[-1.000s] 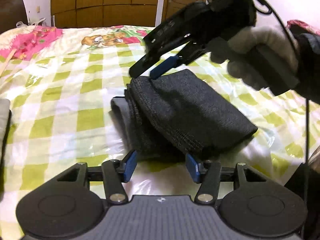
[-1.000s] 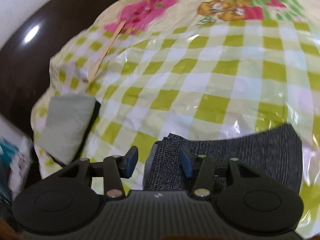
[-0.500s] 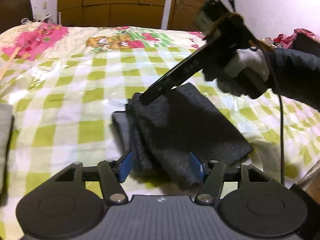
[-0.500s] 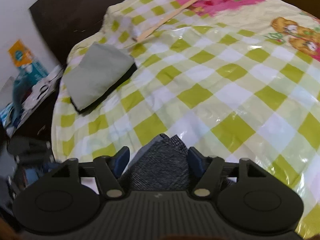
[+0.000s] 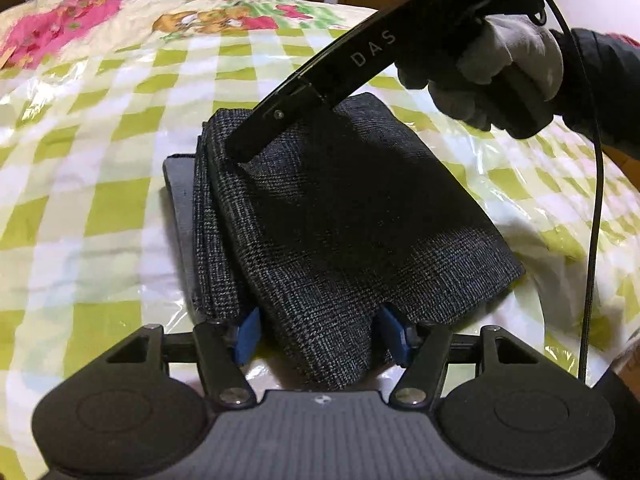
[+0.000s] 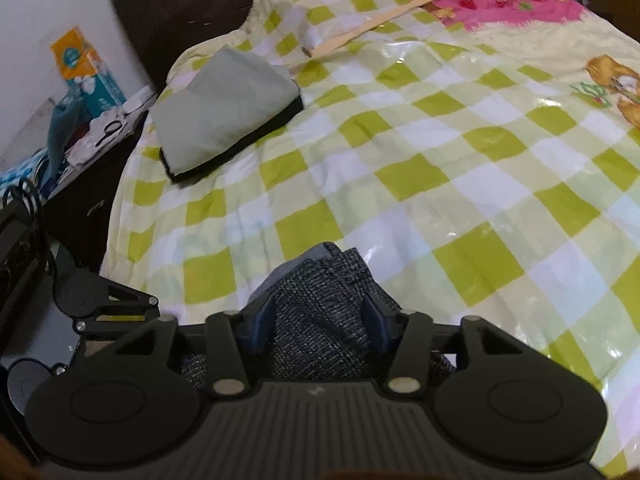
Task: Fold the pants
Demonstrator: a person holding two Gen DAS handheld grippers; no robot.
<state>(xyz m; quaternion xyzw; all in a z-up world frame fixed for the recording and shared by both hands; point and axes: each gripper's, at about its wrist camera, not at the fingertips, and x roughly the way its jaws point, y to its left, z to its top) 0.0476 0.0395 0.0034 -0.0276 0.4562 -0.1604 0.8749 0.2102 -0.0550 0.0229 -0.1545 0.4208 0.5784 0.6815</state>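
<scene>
Dark grey checked pants lie folded into a thick bundle on the green-and-white checked bedspread. My left gripper is at the bundle's near corner, blue pads on either side of the cloth with thin gaps, open. A gloved hand holds my right gripper down on the far left corner. In the right wrist view its jaws are closing and the bunched pants fill the space between the pads.
A folded pale grey garment lies near the bed's far left edge, and a wooden stick is beyond it. A cluttered nightstand stands beside the bed. A black cable hangs at the right.
My left gripper has slid forward so the pants' near corner sits between its pads. The right gripper has rolled and dropped onto the far left corner, its pads drawing in on the cloth.
</scene>
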